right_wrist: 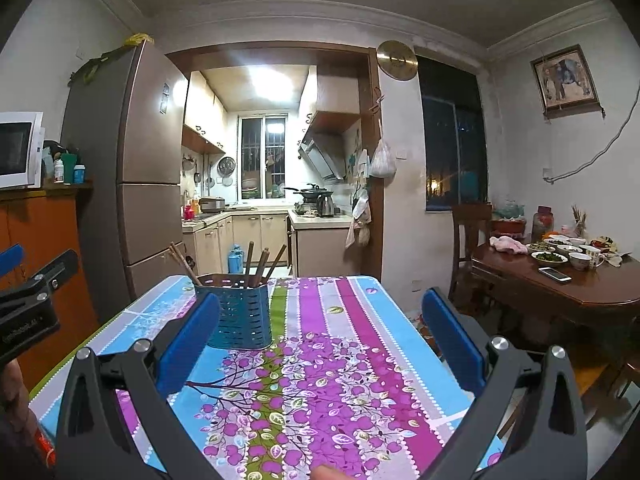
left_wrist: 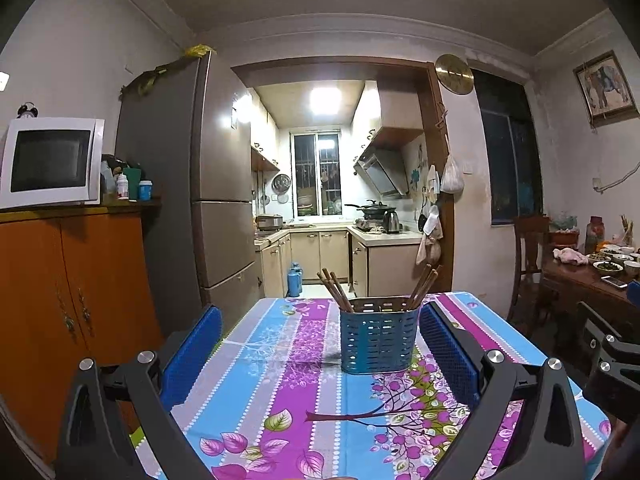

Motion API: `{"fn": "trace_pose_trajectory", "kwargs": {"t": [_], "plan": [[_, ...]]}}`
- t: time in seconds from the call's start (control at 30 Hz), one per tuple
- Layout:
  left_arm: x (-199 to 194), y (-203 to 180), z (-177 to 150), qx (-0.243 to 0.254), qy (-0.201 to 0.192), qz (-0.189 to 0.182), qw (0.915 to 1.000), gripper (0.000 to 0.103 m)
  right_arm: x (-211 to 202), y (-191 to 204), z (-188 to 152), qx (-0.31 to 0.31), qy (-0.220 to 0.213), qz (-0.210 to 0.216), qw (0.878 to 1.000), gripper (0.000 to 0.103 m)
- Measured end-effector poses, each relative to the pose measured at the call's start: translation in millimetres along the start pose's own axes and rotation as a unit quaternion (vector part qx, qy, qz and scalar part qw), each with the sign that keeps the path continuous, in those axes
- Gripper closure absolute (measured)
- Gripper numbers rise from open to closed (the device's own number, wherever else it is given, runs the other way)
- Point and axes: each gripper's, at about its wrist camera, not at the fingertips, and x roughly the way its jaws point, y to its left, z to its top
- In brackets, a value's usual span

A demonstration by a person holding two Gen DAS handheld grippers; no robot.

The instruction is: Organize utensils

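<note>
Utensil holder (left_wrist: 377, 336), blue slotted, stands upright on the table (left_wrist: 280, 360), toward its far edge, chopsticks (left_wrist: 334, 290) sticking out of both ends. Nearest me: my left gripper (left_wrist: 320, 344) spread wide, nothing between its blue pads (left_wrist: 192, 350), pointing level across the flowered tablecloth (right_wrist: 320, 360). The holder sits past the fingertips, just beside the right-hand pad; I can't tell if it touches. My right gripper (right_wrist: 324, 336) is also wide apart, empty, aimed slightly down at the cloth. In its view the holder is at the left, partly behind the left pad (right_wrist: 188, 340), near the table's far-left corner. Chopsticks lean outward, some left, some right. Beyond the far edge: kitchen doorway, fridge (left_wrist: 200, 200) left of it. Wooden dining table (right_wrist: 560, 284) with bowls off the right side, well apart.
</note>
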Motion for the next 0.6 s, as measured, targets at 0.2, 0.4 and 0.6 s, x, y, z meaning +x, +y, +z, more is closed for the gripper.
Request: {"fn": "trace_pose_trajectory", "kwargs": {"t": [0.2, 0.4, 0.6], "plan": [[-2.8, 0.6, 0.9, -0.005, -0.001, -0.001, 1.0000, 0.004, -1.3, -0.6, 0.0, -0.003, 0.001, 0.002, 1.000, 0.005], [-3.6, 0.8, 2.3, -0.005, -0.003, -0.001, 1.0000, 0.004, -1.0, 2.0, 0.5, -0.007, 0.006, 0.006, 1.000, 0.005], [-3.6, 0.2, 3.9, -0.004, -0.004, 0.000, 1.0000, 0.004, -2.8, 2.6, 1.7, -0.011, 0.006, 0.011, 1.000, 0.005]]}}
